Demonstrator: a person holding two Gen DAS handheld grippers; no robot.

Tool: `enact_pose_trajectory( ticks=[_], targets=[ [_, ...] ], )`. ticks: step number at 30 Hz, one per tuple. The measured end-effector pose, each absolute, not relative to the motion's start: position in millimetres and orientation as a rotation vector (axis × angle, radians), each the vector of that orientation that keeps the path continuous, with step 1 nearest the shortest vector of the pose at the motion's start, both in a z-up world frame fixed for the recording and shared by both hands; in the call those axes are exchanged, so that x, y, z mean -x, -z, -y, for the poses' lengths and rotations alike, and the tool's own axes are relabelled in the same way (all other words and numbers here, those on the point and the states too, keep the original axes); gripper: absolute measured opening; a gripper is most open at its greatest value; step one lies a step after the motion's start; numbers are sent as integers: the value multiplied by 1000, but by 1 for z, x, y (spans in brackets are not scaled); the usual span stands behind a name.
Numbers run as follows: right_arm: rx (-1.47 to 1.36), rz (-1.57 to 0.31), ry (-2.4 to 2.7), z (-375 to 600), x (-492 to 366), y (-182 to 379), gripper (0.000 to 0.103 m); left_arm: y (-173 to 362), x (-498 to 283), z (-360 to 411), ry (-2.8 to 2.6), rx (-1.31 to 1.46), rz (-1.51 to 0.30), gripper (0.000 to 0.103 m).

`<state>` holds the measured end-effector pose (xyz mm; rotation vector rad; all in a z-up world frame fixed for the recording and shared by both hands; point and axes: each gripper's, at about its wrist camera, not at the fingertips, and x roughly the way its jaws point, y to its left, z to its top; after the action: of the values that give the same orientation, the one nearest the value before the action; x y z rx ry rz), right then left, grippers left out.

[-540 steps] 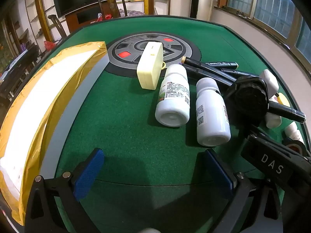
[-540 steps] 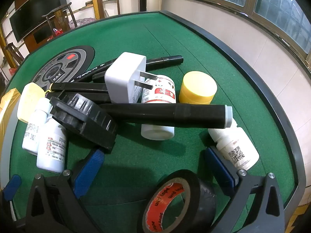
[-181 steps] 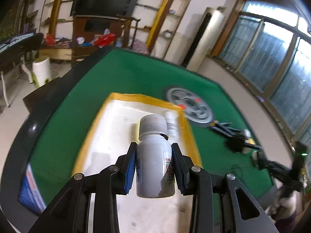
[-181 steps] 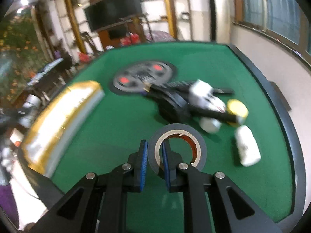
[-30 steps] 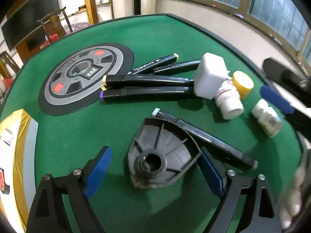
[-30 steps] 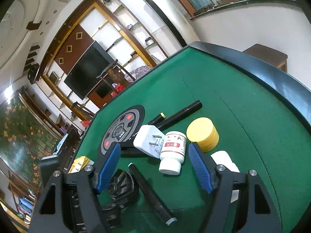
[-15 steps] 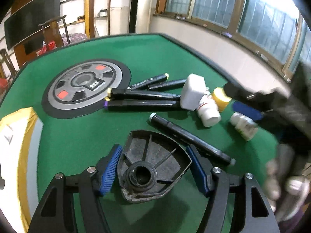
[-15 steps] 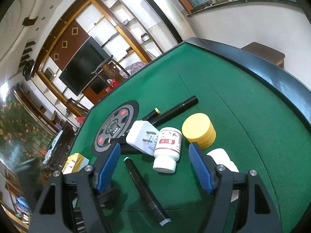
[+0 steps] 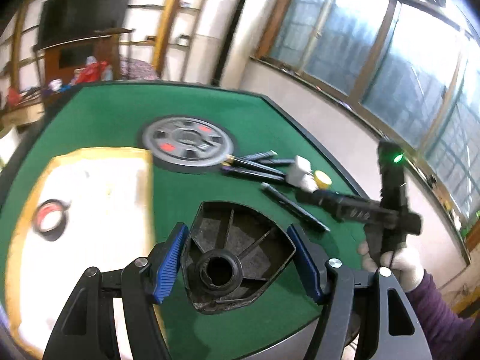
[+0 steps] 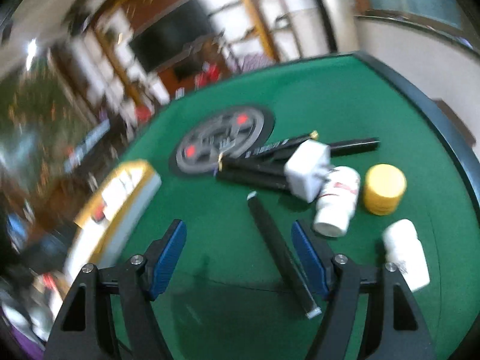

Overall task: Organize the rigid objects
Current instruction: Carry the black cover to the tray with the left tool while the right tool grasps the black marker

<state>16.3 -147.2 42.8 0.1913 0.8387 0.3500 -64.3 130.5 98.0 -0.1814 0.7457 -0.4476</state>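
Note:
My left gripper (image 9: 238, 262) is shut on a black ribbed plastic part (image 9: 237, 252) and holds it above the green table (image 9: 120, 111). The yellow-rimmed white tray (image 9: 90, 198) lies below left with a black tape roll (image 9: 49, 219) in it. My right gripper (image 10: 240, 255) is open and empty above the table, with a black marker (image 10: 279, 249) lying under its jaws. Near it lie more black markers (image 10: 255, 174), a white plug (image 10: 307, 168), two white bottles (image 10: 337, 201) and a yellow jar (image 10: 384, 189).
A round grey panel (image 9: 187, 141) sits in the table's middle. The right gripper's body (image 9: 390, 207) and gloved hand show at right in the left wrist view. The table's dark rim (image 10: 435, 120) curves along the right. The tray (image 10: 120, 201) shows left in the right wrist view.
My left gripper has lifted the black ribbed part up off the table and swung toward the tray. My right gripper has swung to look down over the lone marker.

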Motion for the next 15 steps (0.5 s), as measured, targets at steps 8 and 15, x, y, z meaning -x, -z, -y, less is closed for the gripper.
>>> enact_pose_trajectory(
  ticks=[8,15],
  targets=[
    [-19,-972,-237,123,-50,-9,39,-92,73,-215,261,265,-714,71],
    [-9,-965,-196,131,-48,-5,15,-69,69,-250,157,328,-735,71]
  ],
)
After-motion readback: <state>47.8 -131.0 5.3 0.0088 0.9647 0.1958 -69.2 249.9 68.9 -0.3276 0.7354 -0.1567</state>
